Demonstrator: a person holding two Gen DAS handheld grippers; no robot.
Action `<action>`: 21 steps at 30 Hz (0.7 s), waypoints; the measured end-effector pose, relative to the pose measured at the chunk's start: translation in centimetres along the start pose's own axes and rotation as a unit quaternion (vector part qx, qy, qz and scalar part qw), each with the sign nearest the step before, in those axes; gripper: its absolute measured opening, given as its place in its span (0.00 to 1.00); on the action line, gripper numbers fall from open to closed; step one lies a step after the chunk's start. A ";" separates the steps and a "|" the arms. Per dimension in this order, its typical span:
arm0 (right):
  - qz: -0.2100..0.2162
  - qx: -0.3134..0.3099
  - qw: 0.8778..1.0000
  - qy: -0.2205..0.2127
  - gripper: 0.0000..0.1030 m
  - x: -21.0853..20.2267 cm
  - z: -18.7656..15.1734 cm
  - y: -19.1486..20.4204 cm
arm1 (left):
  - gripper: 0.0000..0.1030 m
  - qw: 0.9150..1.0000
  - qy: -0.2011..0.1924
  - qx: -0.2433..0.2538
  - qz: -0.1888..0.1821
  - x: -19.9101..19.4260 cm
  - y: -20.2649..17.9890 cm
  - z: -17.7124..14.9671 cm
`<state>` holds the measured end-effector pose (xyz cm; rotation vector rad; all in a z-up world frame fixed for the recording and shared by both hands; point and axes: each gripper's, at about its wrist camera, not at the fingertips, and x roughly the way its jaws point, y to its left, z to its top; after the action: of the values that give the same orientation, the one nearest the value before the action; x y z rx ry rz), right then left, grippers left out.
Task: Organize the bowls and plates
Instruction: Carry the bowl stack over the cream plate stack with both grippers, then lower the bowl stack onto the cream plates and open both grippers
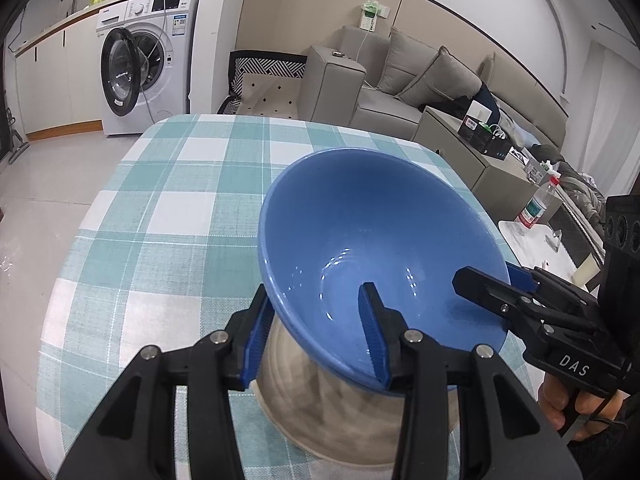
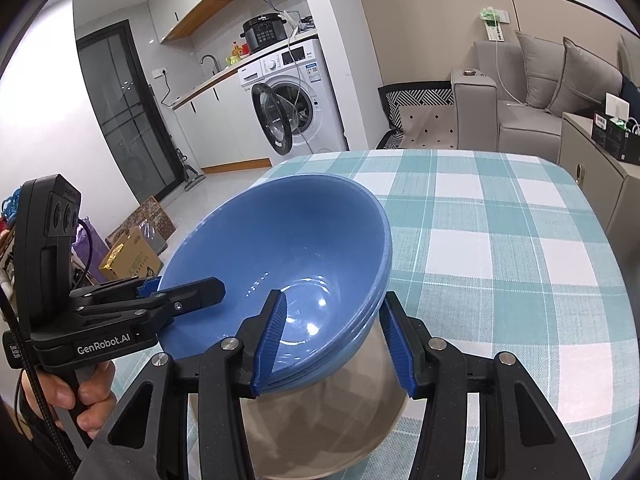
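A blue bowl (image 1: 372,232) sits tilted inside a beige bowl (image 1: 344,420) on the checked tablecloth (image 1: 180,208). My left gripper (image 1: 316,344) straddles the blue bowl's near rim, one finger inside and one outside, with a wide gap between the pads. In the right wrist view, the blue bowl (image 2: 288,248) appears as a stack of blue bowls over the beige bowl (image 2: 320,432). My right gripper (image 2: 332,340) straddles the opposite rim the same way. Each gripper shows in the other's view, the right (image 1: 492,292) and the left (image 2: 180,296).
The round table (image 2: 500,240) stands in a living room. A washing machine (image 1: 148,56) with its door open is behind, a grey sofa (image 1: 408,76) to the right. A side table with a bottle (image 1: 536,204) lies beyond the table's right edge. Boxes (image 2: 136,248) lie on the floor.
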<state>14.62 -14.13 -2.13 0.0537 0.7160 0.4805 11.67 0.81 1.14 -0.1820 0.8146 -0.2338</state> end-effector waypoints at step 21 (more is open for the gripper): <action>0.002 -0.003 1.000 0.000 0.51 0.1 0.0 -0.2 | 0.51 1.000 -0.002 0.006 -0.013 0.0 0.1 -0.3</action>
<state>14.76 -14.25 -2.30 0.0482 0.7147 0.4860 11.44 0.86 0.96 -0.1829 0.8081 -0.2630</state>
